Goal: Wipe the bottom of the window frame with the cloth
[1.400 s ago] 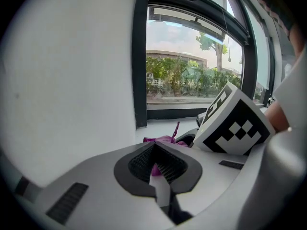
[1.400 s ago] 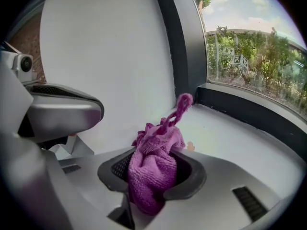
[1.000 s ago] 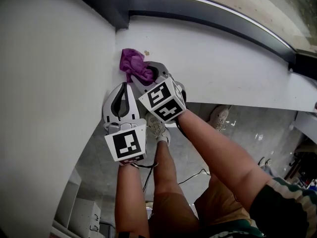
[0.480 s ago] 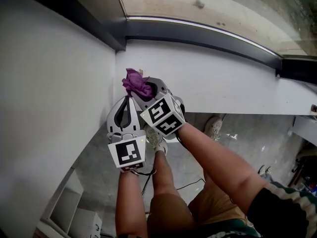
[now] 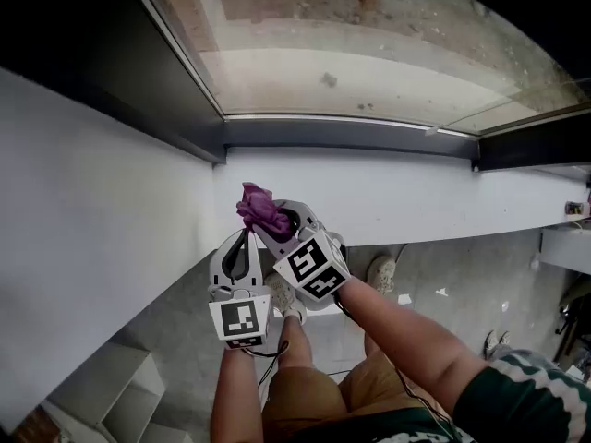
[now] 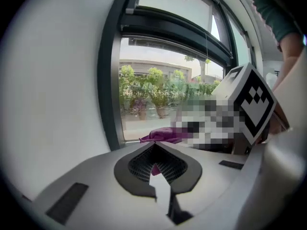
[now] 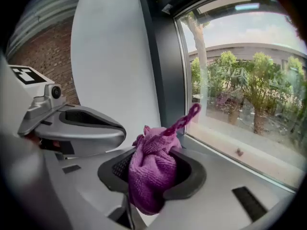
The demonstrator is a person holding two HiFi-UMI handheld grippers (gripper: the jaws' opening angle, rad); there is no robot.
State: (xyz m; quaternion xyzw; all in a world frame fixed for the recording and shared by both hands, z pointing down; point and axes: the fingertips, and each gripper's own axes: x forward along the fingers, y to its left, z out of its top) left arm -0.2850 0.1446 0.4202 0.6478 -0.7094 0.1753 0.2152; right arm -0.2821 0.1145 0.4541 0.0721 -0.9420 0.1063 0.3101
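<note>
Right now: cloth (image 7: 152,174) is a bunched purple wad clamped between the jaws of the right gripper (image 5: 273,221). It is held over the white sill (image 5: 416,192), short of the dark bottom frame rail (image 5: 351,133). The wad's long axis runs along the jaws, and a thin tail points out toward the glass. Left gripper (image 5: 247,236) sits just beside, jaws together on nothing. Judgement: tip the wad down so its bulk, not the tail, meets the rail. Press lightly, then drag lengthwise from the left corner.
</note>
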